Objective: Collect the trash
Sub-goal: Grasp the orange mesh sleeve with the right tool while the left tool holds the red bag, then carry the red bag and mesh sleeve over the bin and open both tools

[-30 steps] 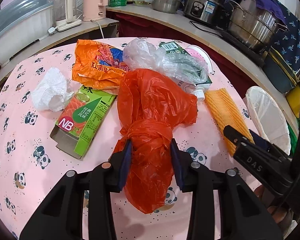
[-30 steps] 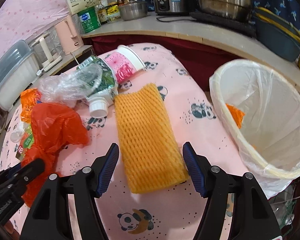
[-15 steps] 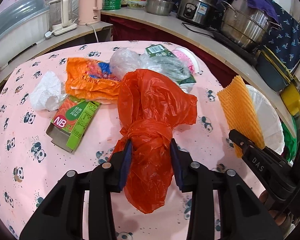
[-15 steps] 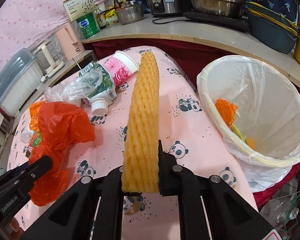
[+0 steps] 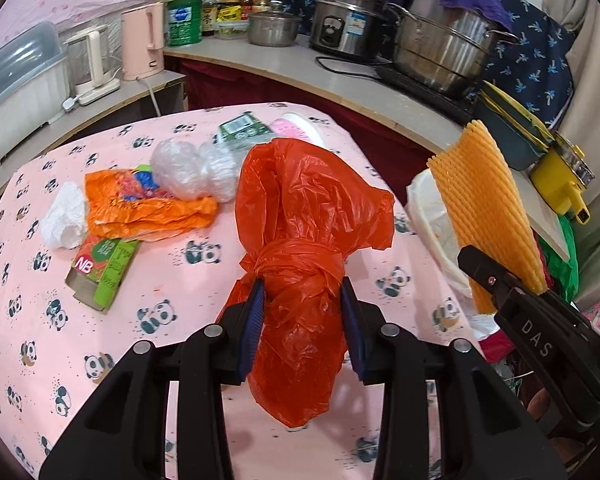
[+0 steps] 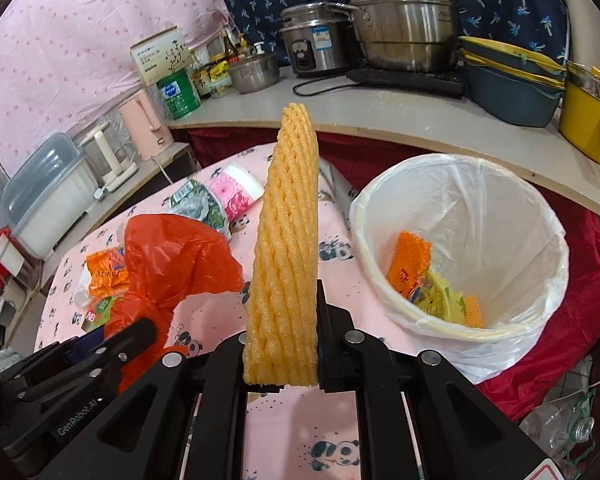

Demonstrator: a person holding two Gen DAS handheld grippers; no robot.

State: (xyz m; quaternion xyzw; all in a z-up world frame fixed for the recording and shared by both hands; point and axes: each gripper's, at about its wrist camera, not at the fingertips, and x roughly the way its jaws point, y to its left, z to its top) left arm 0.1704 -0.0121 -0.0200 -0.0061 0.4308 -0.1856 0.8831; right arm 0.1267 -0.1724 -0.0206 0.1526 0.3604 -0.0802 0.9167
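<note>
Left wrist view: left gripper (image 5: 302, 328) clamped on the knotted neck of the red plastic bag (image 5: 312, 220), bag now hanging clear of the panda tablecloth (image 5: 172, 280) rather than lying on it as a second before. Left behind on the cloth: orange wrapper (image 5: 140, 208), clear plastic wad (image 5: 192, 172), green carton (image 5: 104, 264), crumpled white tissue (image 5: 64, 216). At the right edge, yellow foam net (image 5: 488, 208) up off the table, standing out of the other tool. Right wrist view: right gripper (image 6: 280, 344), wide apart around the flat net a second earlier, now pressed together on its lower end, net (image 6: 286, 248) squeezed thin and upright between the pads. White-lined bin (image 6: 460, 248) just beside, to the right, with a few wrappers already in it. Judged from this: both pickups secured at once, two pieces ready for carrying over the bin's rim and dropping; table litter still awaiting further trips.
</note>
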